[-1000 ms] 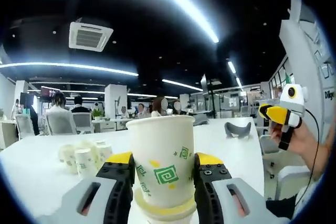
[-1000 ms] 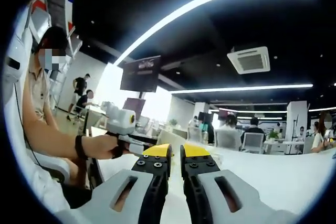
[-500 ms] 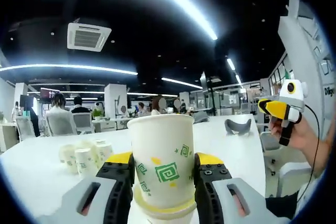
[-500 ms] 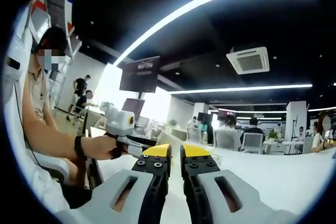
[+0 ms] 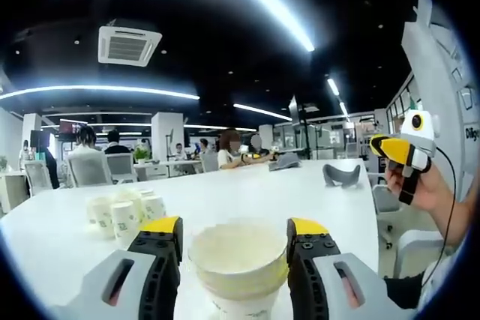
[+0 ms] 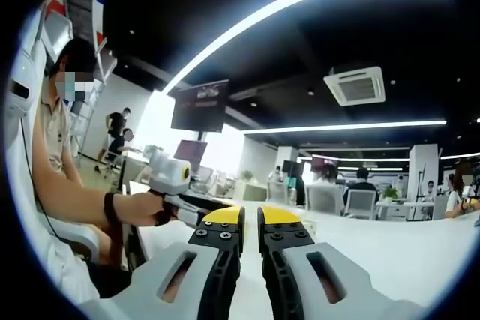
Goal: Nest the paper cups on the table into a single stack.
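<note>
Straddling the nested cups (image 5: 238, 271), the left claw (image 5: 234, 236) has its yellow-tipped jaws spread to either side, with a clear gap between each jaw and the paper wall, so nothing is pinched. The topmost cup sits low in the one beneath, mouth up and empty; judging by that, one nesting step looks finished and the wide jaws suit backing away without tipping the pile.

Left of that stack and farther back on the white worktop (image 5: 225, 192) stands a cluster of loose paper cups (image 5: 124, 211), close together and upright, probably the next ones to collect. A dark curved object (image 5: 341, 176) lies on the worktop to the stack's right, well apart from it.

Held up off the worktop, the right claw (image 6: 249, 219) has its jaws pressed almost together on nothing, likely parked out of the way while the other hand works. It also appears in the left gripper view, far right of the stack, gripped in the person's hand (image 5: 427, 192).
</note>
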A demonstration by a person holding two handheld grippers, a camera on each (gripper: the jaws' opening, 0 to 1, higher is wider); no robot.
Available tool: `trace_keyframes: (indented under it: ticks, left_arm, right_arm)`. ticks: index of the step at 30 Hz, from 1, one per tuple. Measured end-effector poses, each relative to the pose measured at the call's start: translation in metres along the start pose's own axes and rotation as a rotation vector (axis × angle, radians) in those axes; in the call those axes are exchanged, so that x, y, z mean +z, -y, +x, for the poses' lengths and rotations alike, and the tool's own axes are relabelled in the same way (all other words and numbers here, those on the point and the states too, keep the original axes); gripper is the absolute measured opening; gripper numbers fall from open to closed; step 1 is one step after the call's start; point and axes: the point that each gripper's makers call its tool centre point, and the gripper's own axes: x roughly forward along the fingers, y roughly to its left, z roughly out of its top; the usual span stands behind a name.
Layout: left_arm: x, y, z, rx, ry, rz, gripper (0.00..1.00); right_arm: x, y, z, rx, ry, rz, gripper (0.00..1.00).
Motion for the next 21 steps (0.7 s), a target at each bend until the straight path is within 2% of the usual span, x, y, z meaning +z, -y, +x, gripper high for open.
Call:
trace_keyframes:
  ticks: [12, 15, 21]
  left_arm:
    - [0.006, 0.005, -0.023, 0.022, 0.014, -0.06, 0.67]
    - [0.013, 0.004, -0.034, 0.045, 0.044, -0.07, 0.65]
    - [0.015, 0.006, -0.056, 0.101, 0.034, -0.07, 0.68]
  right_arm:
    - [-0.001, -0.001, 0.0, -0.003, -0.002, 0.006, 0.08]
    - [-0.002, -0.001, -0.001, -0.006, 0.0, 0.012, 0.08]
    - [-0.003, -0.001, 0.0, -0.001, 0.01, 0.039, 0.12]
